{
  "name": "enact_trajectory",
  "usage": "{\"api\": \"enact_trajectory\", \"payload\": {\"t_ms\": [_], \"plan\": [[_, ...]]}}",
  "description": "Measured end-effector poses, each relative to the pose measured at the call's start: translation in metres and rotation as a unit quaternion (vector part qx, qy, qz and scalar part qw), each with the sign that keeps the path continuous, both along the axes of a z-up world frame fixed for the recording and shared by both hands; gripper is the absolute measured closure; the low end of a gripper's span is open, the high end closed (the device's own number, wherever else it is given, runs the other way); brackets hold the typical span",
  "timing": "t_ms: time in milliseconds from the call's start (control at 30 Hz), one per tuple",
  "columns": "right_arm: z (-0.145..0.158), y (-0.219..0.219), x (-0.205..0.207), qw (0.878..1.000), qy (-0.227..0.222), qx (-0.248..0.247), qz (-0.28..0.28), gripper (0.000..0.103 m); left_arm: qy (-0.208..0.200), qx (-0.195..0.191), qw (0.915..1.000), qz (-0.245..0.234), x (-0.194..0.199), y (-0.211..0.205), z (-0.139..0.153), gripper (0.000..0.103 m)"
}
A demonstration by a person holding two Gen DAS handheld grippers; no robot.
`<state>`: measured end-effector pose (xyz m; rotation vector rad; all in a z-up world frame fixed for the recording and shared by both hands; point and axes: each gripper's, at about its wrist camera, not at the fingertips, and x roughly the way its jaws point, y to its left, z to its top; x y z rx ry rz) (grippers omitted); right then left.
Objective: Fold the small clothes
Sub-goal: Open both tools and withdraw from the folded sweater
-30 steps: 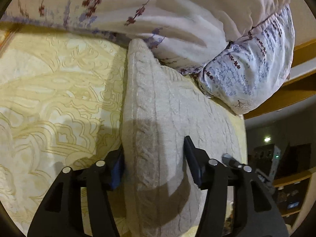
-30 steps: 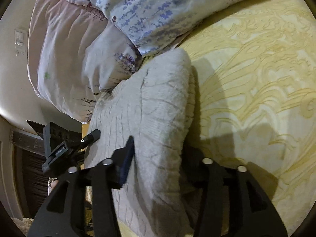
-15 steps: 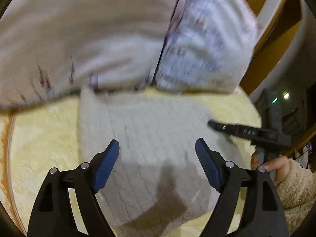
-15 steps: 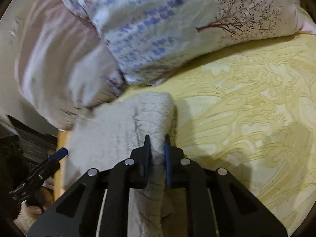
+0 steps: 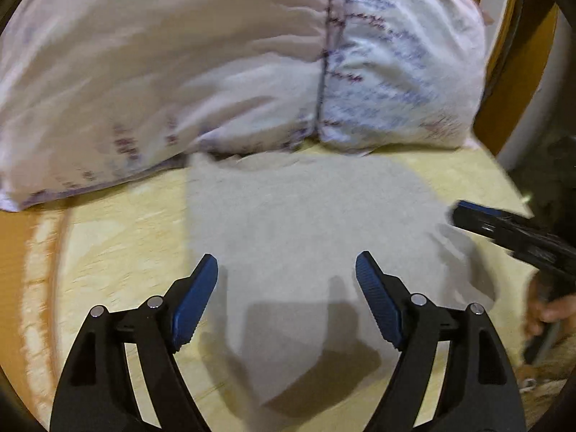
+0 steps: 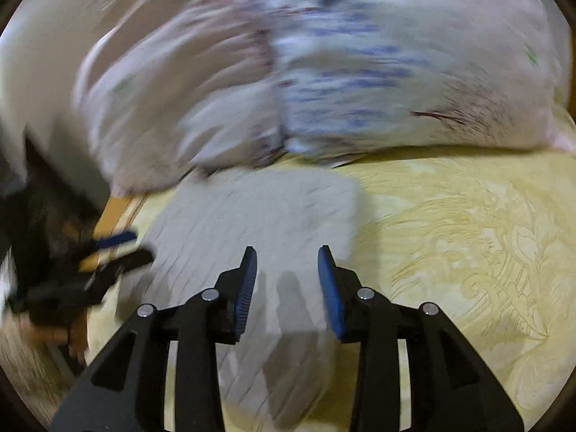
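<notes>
A cream-grey cable-knit garment (image 5: 306, 237) lies folded flat on a bed covered with a pale yellow patterned bedspread (image 6: 468, 237), its far edge touching two large floral pillows, one pale pink (image 5: 162, 72) and one white with blue and purple sprigs (image 5: 399, 72), which rest side by side at the head of the bed. The left tongs (image 5: 287, 266), black arms with blue ribbed pads, hover above the near part of the garment, spread wide and holding nothing. The right tongs (image 6: 287, 264) also hang over the garment, near its right edge, parted to a moderate gap and holding nothing. In the left wrist view the right tongs reach in from the right edge over the garment's side, with the person's hand (image 5: 547, 311) behind them. Both views are blurred, so the knit pattern shows only faintly. An orange wooden bed frame (image 5: 504, 82) shows beyond the pillows.
</notes>
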<state>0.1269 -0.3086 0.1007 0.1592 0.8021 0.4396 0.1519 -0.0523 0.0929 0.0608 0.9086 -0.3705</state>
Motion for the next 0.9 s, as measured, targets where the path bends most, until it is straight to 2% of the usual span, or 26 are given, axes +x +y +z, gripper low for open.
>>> {"api": "enact_trajectory", "payload": {"t_ms": [33, 167, 300, 367, 433, 500, 667, 733, 800, 867, 900], "plan": [[-0.003, 0.008, -0.008, 1.000, -0.001, -0.017, 0.015, 0.067, 0.008, 0.016, 0.9998, 0.006, -0.003, 0.003, -0.005, 0.023], [-0.023, 0.018, -0.010, 0.998, 0.023, -0.062, 0.009, 0.067, 0.038, 0.021, 0.9990, 0.013, -0.004, 0.006, -0.019, 0.022], [-0.027, 0.024, -0.008, 0.995, 0.007, -0.103, 0.004, 0.067, 0.034, 0.030, 0.9989, 0.011, 0.004, 0.000, -0.020, 0.020], [-0.019, 0.023, -0.017, 0.996, -0.004, -0.091, -0.002, 0.067, 0.038, 0.023, 0.9988, 0.022, 0.001, 0.004, -0.011, 0.021], [-0.008, 0.021, -0.037, 0.997, -0.029, -0.073, 0.001, 0.067, 0.020, 0.014, 0.9993, 0.028, -0.012, 0.011, 0.004, 0.021], [-0.007, 0.020, -0.053, 0.996, -0.042, -0.076, 0.008, 0.067, 0.011, 0.021, 0.9992, 0.031, -0.020, 0.016, 0.010, 0.021], [-0.038, 0.022, -0.058, 0.994, 0.003, -0.112, 0.004, 0.067, 0.029, 0.038, 0.9982, 0.035, -0.026, 0.021, -0.004, 0.020], [-0.043, 0.027, -0.058, 0.991, -0.010, -0.130, 0.004, 0.067, 0.028, 0.053, 0.9977, 0.030, -0.025, 0.015, -0.011, 0.020], [-0.042, 0.028, -0.059, 0.992, -0.007, -0.129, 0.001, 0.065, 0.029, 0.049, 0.9977, 0.036, -0.027, 0.015, -0.010, 0.020], [-0.031, 0.023, -0.068, 0.994, -0.015, -0.106, -0.012, 0.053, 0.032, 0.022, 0.9984, 0.042, -0.034, 0.021, -0.001, 0.020], [-0.026, 0.020, -0.074, 0.994, -0.028, -0.102, -0.024, 0.039, 0.024, 0.013, 0.9986, 0.046, -0.042, 0.025, 0.003, 0.019]]}}
